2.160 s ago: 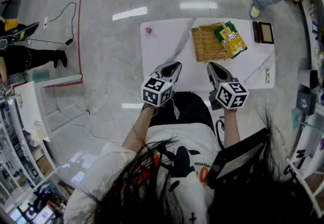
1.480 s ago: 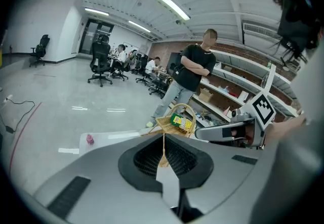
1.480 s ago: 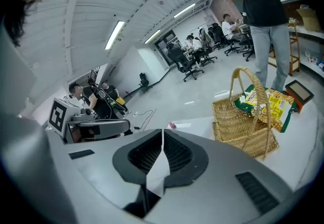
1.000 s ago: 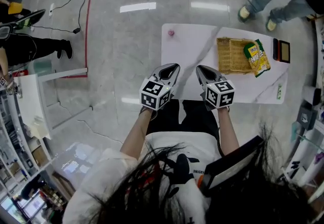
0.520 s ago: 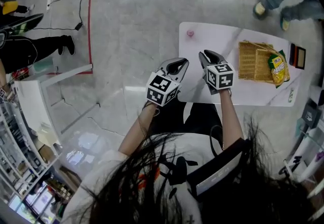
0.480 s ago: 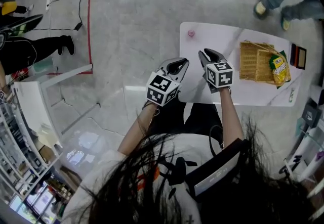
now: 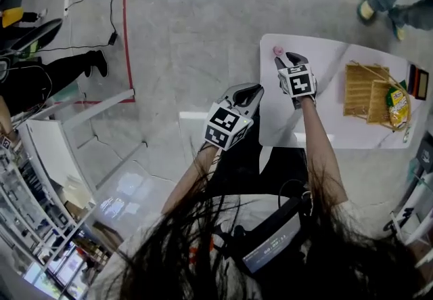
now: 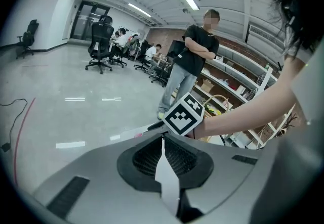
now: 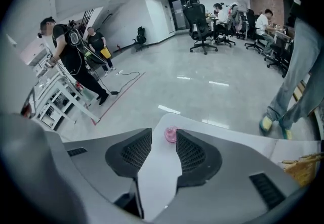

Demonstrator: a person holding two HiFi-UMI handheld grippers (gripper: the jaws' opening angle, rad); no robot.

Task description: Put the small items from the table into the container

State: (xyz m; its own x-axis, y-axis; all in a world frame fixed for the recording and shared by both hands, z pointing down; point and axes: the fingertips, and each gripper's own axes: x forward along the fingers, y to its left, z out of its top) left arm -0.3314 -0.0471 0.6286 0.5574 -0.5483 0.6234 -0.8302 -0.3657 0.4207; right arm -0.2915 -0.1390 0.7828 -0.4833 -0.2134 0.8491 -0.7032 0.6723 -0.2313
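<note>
Head view put the pink item (image 7: 277, 51) at the table (image 7: 325, 126) corner just beyond my right gripper (image 7: 292, 59); left gripper view showed my left gripper (image 8: 163, 139) closed, empty, farther off; right gripper view: jaws opening, item dead ahead, untouched.

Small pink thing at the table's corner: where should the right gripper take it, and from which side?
Grip the pink item across its rounded body, low down, coming steeply from above on the person's side, the way the right gripper points. It is small, round and alone near the corner of the table, so both flanks look free. The fingers are opening with nothing between them yet; the item lies just beyond their tips.
</note>
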